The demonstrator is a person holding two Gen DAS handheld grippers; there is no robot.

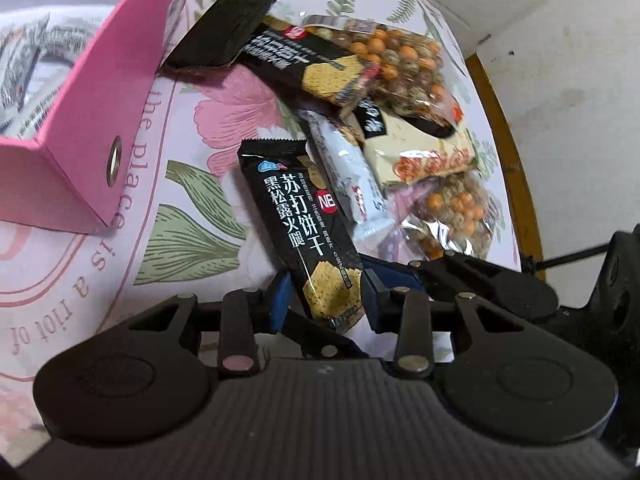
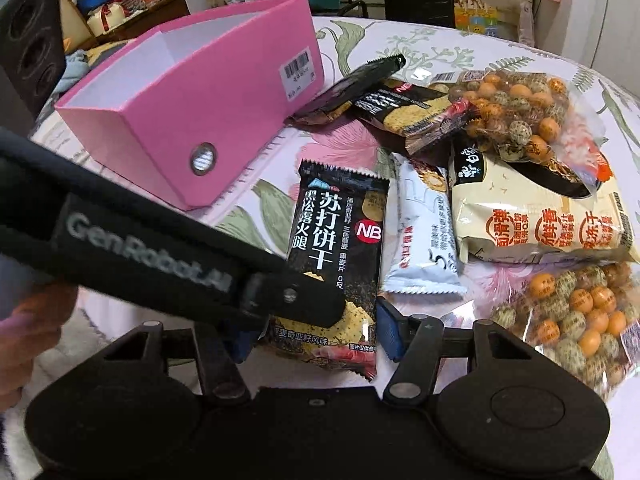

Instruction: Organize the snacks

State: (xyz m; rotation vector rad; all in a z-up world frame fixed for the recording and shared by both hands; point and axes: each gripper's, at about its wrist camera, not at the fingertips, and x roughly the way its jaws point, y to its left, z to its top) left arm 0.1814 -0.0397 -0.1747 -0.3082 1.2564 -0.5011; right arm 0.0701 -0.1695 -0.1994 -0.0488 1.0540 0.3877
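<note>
The left tongs (image 1: 324, 300) pinched the bottom end of a black soda-cracker pack (image 1: 298, 216), and the pack stood tilted above the tabletop (image 1: 224, 108). The right tongs (image 2: 320, 332) were about half spread around the same pack's lower end in the right wrist view; whether their pads touched the wrapper I could not tell (the left device crossed in front).

Progress, as I judge it: early. The pink box (image 2: 224, 120) stood open at the left, close to the pack. Its inside looked empty in the right view, but a few pale packets (image 1: 24, 76) showed behind its wall in the left view; in the box or not, I could not tell. Still lying out: a second black cracker pack (image 2: 416, 114), a white pack (image 2: 426, 240), a beige bag (image 2: 536, 216) and bags of orange and speckled coated nuts (image 2: 516, 104), approx. all in one overlapping heap right of the box.

The tabletop looked round, w/ a floral cloth with printed words. Behind it were cluttered furniture and drawers.
</note>
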